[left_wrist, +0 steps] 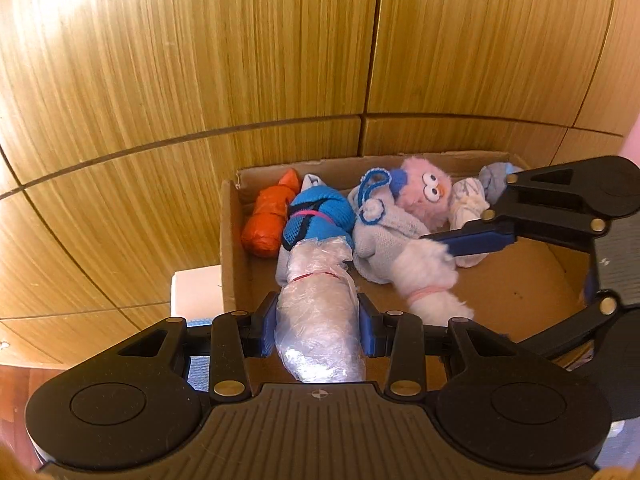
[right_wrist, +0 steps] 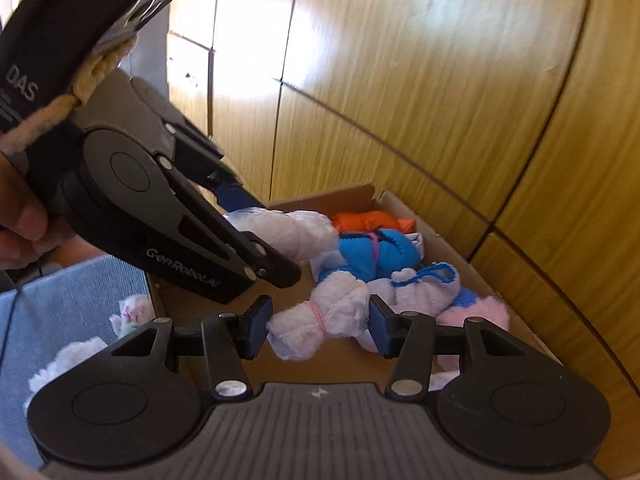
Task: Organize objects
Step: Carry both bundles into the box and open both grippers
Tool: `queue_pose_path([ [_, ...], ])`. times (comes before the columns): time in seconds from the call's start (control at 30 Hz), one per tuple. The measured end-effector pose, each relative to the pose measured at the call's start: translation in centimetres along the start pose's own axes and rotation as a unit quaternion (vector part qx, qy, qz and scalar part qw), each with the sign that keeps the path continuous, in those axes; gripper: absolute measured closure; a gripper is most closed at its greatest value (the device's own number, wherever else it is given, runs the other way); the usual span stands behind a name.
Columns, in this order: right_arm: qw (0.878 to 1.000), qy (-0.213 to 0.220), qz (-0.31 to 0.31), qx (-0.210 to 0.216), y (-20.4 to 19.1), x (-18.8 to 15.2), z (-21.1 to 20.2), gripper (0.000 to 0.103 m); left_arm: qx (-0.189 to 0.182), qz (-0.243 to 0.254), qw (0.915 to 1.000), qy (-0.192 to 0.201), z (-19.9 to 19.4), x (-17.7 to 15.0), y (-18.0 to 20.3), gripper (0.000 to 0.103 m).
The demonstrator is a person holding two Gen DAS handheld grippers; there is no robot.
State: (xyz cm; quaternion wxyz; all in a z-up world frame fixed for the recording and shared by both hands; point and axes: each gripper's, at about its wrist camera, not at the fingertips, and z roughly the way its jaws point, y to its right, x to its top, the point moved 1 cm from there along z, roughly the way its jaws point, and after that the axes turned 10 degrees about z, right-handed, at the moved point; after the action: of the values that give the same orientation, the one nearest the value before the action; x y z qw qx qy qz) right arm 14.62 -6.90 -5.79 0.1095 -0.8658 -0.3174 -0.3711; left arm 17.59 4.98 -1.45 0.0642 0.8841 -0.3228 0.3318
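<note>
My left gripper [left_wrist: 319,326] is shut on a clear plastic-wrapped bundle [left_wrist: 318,308] tied with a red band, held over the near left part of a cardboard box [left_wrist: 230,248]. My right gripper [right_wrist: 318,330] is open around a white fluffy bundle [right_wrist: 320,320] with a pink band that lies on the box floor; its pads do not press it. That bundle also shows in the left wrist view [left_wrist: 430,284]. In the box lie an orange bundle [left_wrist: 270,216], a blue knit roll [left_wrist: 318,216], a grey knit piece [left_wrist: 384,236] and a pink plush toy [left_wrist: 424,196].
Wooden cabinet panels [left_wrist: 200,60] rise behind the box. A blue cloth [right_wrist: 60,312] left of the box carries more white fluffy bundles [right_wrist: 132,312]. A white block [left_wrist: 196,292] sits at the box's left side.
</note>
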Motion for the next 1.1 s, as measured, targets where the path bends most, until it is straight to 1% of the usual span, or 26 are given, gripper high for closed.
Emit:
queue_pose_path([
  [0.1,1.0,-0.015,-0.023,-0.003,-0.2,0.5,1.5,0.055,-0.002,0.002,1.0,-0.004,0.8,-0.3,0.1,0.057],
  [0.13,0.999,-0.018,-0.027,-0.003,-0.5,1.1,1.6,0.056,-0.008,0.016,0.9998,-0.004,0.9,-0.3,0.2,0.057],
  [0.17,0.999,-0.022,-0.03,-0.002,-0.4,1.2,1.9,0.056,-0.004,0.018,0.9998,-0.005,1.0,-0.4,0.2,0.057],
  [0.27,0.999,-0.03,-0.032,0.001,-0.4,1.2,2.2,0.056,-0.005,0.011,0.9999,-0.006,1.4,-0.5,-0.3,0.055],
  [0.4,0.999,-0.04,-0.029,0.007,-0.1,1.3,3.0,0.055,-0.006,0.009,0.9999,-0.002,1.6,-0.4,-0.3,0.056],
  [0.67,0.998,-0.047,-0.028,0.008,0.0,1.3,3.4,0.055,-0.01,-0.001,1.0,0.001,2.0,-0.2,-0.6,0.05],
  [0.8,0.998,-0.05,-0.028,0.007,0.0,1.1,3.0,0.052,-0.006,0.0,1.0,0.005,1.9,-0.2,-0.4,0.047],
  [0.83,0.998,-0.052,-0.027,0.008,0.1,1.1,2.9,0.052,-0.005,0.001,1.0,0.007,1.8,-0.1,-0.3,0.044],
  [0.87,0.998,-0.052,-0.026,0.008,0.1,1.1,2.9,0.051,-0.001,0.003,0.9999,0.01,1.7,0.0,-0.2,0.037],
  [0.9,0.998,-0.052,-0.027,0.007,0.1,1.1,2.8,0.051,0.007,0.003,0.9999,0.012,1.5,0.1,-0.2,0.032],
  [0.93,0.998,-0.052,-0.026,0.008,0.1,1.1,2.9,0.05,0.005,0.002,0.9998,0.018,1.2,0.1,-0.2,0.029],
  [1.0,0.998,-0.051,-0.023,0.01,0.1,1.1,2.8,0.048,0.003,0.003,0.9998,0.02,0.8,0.3,-0.2,0.026],
  [1.1,0.998,-0.051,-0.022,0.01,0.0,1.2,2.8,0.047,0.009,0.01,0.9996,0.025,0.2,0.3,0.0,0.023],
])
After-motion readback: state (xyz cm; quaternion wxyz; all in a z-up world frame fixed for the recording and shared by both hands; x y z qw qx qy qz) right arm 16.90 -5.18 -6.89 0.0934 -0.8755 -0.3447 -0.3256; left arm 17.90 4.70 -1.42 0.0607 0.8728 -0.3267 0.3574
